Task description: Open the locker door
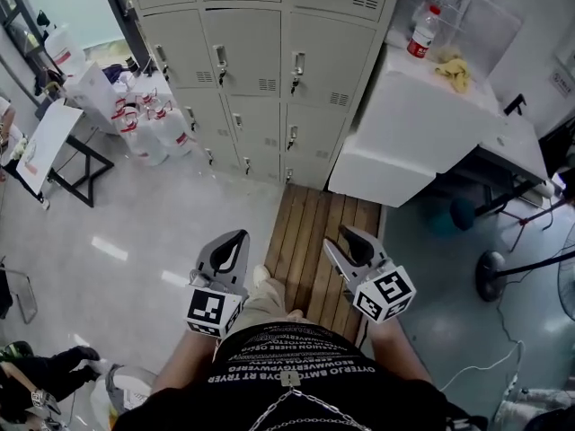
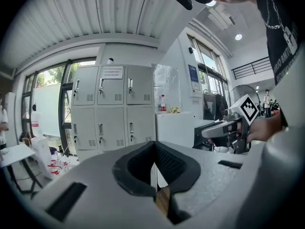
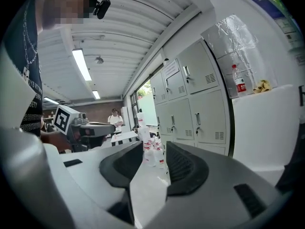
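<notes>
Jugs [image 1: 154, 126] stand left of the lockers [image 1: 260, 70], a counter [image 1: 404, 137] bearing a bottle [image 1: 423, 32] right, a mat [image 1: 310, 241] before.

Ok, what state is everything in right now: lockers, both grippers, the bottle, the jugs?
Locker doors: all in view shut.
Left gripper: fingers together, empty.
Right gripper: fingers apart, nothing between them.
Bottle: upright, cap on.
Jugs: upright.

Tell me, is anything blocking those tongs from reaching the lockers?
Nothing visible does. Between the left tongs, the right tongs and the lockers lie only bare floor and a wooden platform; the counter stands off to the right.
</notes>
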A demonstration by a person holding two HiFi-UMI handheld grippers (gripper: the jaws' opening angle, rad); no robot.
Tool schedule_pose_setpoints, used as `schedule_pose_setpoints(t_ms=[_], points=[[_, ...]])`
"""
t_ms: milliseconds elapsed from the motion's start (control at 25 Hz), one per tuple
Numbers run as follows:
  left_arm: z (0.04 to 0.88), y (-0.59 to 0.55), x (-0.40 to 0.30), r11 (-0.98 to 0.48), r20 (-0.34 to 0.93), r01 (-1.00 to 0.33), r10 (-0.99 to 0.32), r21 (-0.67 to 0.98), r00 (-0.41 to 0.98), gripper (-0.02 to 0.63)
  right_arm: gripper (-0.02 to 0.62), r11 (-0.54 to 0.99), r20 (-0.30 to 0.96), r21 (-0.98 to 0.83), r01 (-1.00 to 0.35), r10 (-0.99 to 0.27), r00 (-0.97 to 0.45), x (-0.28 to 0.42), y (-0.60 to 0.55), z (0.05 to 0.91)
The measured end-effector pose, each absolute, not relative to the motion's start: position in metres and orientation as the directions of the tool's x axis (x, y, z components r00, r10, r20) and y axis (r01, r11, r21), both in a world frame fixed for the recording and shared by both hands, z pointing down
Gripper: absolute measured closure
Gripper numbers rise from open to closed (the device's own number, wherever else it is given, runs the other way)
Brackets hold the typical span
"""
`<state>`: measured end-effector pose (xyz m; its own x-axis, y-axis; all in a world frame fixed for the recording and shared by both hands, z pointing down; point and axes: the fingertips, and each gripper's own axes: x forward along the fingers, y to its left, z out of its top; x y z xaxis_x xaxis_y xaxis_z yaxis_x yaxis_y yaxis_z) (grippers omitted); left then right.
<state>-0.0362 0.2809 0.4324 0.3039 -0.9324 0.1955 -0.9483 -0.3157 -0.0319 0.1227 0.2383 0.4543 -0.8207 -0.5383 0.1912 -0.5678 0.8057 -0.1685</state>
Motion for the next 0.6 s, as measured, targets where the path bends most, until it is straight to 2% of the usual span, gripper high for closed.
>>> schedule_pose_setpoints(t_ms=[400, 600], points=[[0.434, 0.199, -0.058, -0.41, 0.187, -0.912, -0.898, -0.029, 0.398, 0.612, 0.465, 0.762, 0.224, -0.17, -0.625, -0.588, -0.778, 0.097, 0.178, 0.452], [0.43, 0.152, -0.076, -0.427, 0.16, -0.904, -0.891, 0.025, 0.425, 0.612, 0.471, 0.743, 0.241, -0.151, -0.653, -0.613, -0.753, 0.079, 0.141, 0.447]])
